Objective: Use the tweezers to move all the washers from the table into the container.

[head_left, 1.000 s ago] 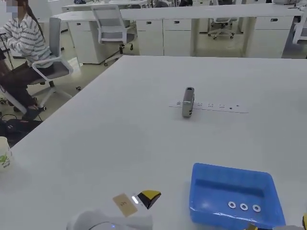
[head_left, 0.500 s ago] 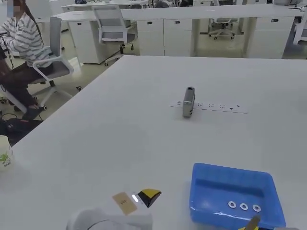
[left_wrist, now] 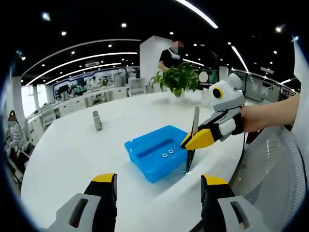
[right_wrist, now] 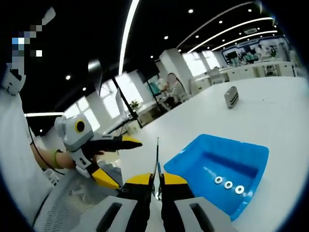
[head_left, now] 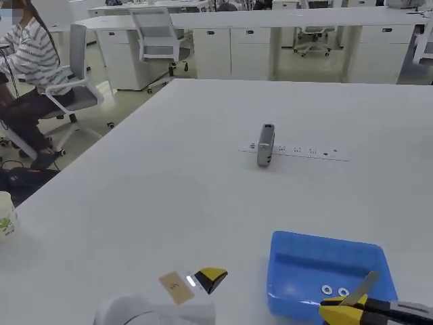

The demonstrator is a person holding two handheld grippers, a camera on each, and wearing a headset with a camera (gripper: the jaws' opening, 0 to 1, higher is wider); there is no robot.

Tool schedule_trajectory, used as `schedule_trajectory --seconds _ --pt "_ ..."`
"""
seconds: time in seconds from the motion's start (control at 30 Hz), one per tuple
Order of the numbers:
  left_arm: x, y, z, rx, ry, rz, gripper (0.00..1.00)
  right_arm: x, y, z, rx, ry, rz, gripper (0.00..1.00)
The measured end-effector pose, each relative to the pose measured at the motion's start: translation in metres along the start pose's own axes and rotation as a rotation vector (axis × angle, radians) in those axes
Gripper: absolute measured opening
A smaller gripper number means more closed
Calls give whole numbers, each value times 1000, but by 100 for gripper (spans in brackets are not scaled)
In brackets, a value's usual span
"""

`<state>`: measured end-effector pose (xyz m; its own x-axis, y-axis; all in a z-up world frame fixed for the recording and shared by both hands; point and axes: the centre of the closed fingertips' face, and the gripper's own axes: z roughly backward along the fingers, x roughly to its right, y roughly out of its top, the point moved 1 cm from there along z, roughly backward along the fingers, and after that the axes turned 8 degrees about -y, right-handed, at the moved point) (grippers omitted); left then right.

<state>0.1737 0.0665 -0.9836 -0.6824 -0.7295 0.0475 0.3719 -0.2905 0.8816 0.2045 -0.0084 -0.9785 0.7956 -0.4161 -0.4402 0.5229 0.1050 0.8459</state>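
The blue container (head_left: 328, 261) sits on the white table near its front edge, with three washers (head_left: 327, 290) in a row inside. My right gripper (head_left: 336, 310) comes in from the bottom right, shut on the grey tweezers (head_left: 365, 284), which reach over the container's near rim. In the right gripper view the tweezers (right_wrist: 157, 157) stick up between the closed jaws (right_wrist: 157, 181), with the container (right_wrist: 241, 150) and washers (right_wrist: 228, 184) to their right. My left gripper (left_wrist: 159, 193) stands open and holds nothing, facing the container (left_wrist: 145, 147); its yellow tip (head_left: 210, 279) lies left of the container.
A grey device (head_left: 265, 143) stands on a flat power strip (head_left: 304, 150) mid-table. A paper cup (head_left: 5, 218) is at the far left edge. A person sits on a chair (head_left: 71, 91) beyond the table's left side. A potted plant (left_wrist: 178, 79) stands behind.
My right gripper with the tweezers has risen into the head view from the bottom right, over the container's near edge. The left gripper and washers have not moved.
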Motion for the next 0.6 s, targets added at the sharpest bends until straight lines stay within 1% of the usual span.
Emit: schedule_trajectory --seconds 0.07,0.13,0.17,0.2,0.23,0.3,0.43,0.6 --pt "0 0 0 2 1 1 70 0 7 1 26 9 -27 3" --pt "0 0 0 1 1 1 70 1 17 2 66 16 -63 3" --pt "0 0 0 1 1 0 70 3 17 3 63 21 -54 3" --pt "0 0 0 0 -1 0 70 5 23 3 87 12 -74 3" --pt "0 0 0 0 -2 -1 70 7 25 3 96 6 -77 3" --pt "1 0 0 -2 -2 -3 70 11 28 1 111 -17 -95 3" --pt "1 0 0 -3 -4 -2 70 26 31 -2 134 -64 -132 3" --pt "0 -1 0 -7 -2 -2 70 44 29 -8 123 -138 -149 3"
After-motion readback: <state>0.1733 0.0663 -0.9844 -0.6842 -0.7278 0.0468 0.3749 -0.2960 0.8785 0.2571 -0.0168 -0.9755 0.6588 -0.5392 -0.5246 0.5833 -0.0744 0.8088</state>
